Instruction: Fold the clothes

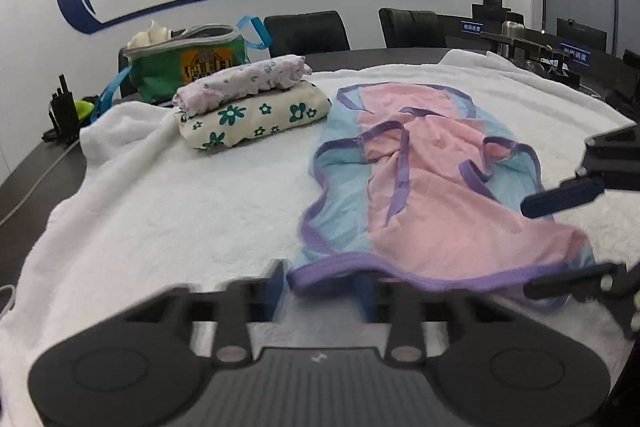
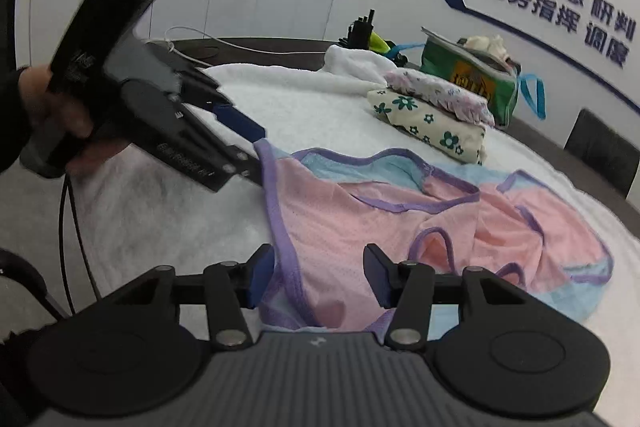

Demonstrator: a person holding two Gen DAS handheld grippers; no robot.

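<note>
On my far left the white towel (image 1: pixel 160 187) ends at a rumpled edge with the dark table (image 1: pixel 36 171) beyond it. A broad bare stretch of towel gives my left tongs (image 1: pixel 320 285) free room. Their jaws stand apart around the near left corner of the purple hem, and I see no pad pressing on it.

Behind sits a green bag (image 1: pixel 188 63); I cannot read its yellow label. Two folded flowered pieces (image 1: pixel 248 107) are stacked just in front of it.

The pink and blue garment (image 1: pixel 420 179) lies flat and wrinkled right of centre, well clear of the stack. My right tongs (image 2: pixel 320 279) are open astride its near hem.

The wall reads 情报信息 研判, 图像应用 分析, 勤务指挥 调度, 组织联动 协作. Right of the garment, the towel runs on to its far edge.
</note>
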